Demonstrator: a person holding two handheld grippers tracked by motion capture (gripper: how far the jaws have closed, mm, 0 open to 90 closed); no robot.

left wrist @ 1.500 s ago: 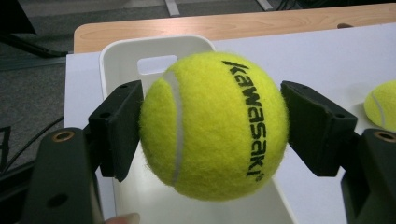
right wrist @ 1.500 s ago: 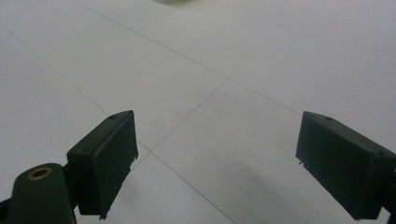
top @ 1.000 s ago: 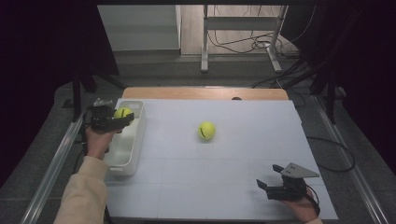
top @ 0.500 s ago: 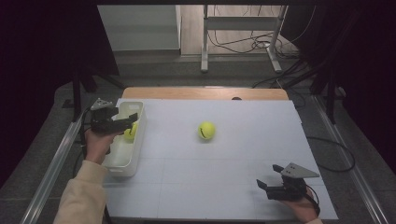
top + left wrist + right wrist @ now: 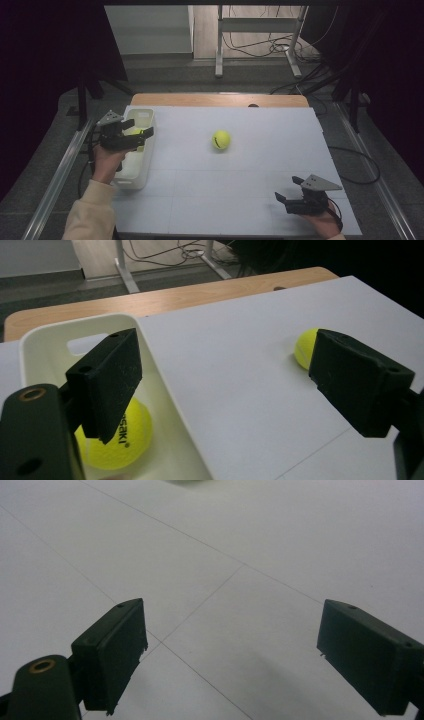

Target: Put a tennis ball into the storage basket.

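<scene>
Tennis ball (image 5: 112,440) lying loose in my white bin (image 5: 146,150) at table's left edge, my left gripper (image 5: 139,139) above it, jaws just opened, nothing between them, second tennis ball (image 5: 221,140) mid-table, my right gripper (image 5: 282,200) near front right, jaws apart, empty

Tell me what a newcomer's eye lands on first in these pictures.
First, the bright yellow tennis ball on the table, alone near the middle of the white tabletop. Next, the second tennis ball lying in the white bin at the table's left edge, with the left gripper above it, jaws open and just widened, nothing between them. The right gripper sits open at the near right corner.
</scene>
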